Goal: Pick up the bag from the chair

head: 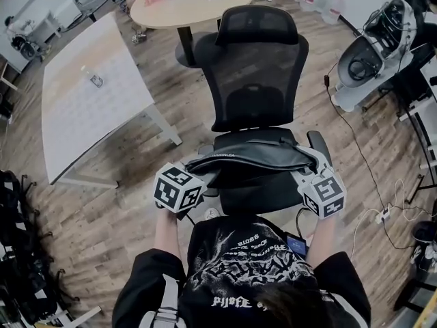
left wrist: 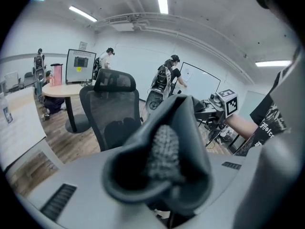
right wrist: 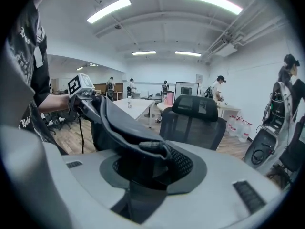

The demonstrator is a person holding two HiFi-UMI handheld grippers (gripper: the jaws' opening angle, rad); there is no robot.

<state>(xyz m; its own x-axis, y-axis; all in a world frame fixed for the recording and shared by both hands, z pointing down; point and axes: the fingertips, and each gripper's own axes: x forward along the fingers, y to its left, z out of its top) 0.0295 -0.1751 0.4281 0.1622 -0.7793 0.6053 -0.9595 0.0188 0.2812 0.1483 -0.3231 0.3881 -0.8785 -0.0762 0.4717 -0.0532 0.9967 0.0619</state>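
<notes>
A long black bag (head: 249,157) hangs level just above the seat of a black mesh office chair (head: 256,80), stretched between both grippers. My left gripper (head: 194,169) is shut on the bag's left end, which fills the left gripper view as a folded black lip (left wrist: 162,161) between the jaws. My right gripper (head: 305,168) is shut on the right end. In the right gripper view the bag (right wrist: 124,128) runs from the jaws away toward the other gripper's marker cube (right wrist: 79,85). The chair's backrest (right wrist: 198,116) stands behind it.
A white rectangular table (head: 89,108) stands at the left and a round wooden table (head: 191,5) behind the chair. A white machine (head: 375,53) and floor cables (head: 382,214) lie at the right. Dark bags (head: 20,251) pile at the lower left. People stand far back.
</notes>
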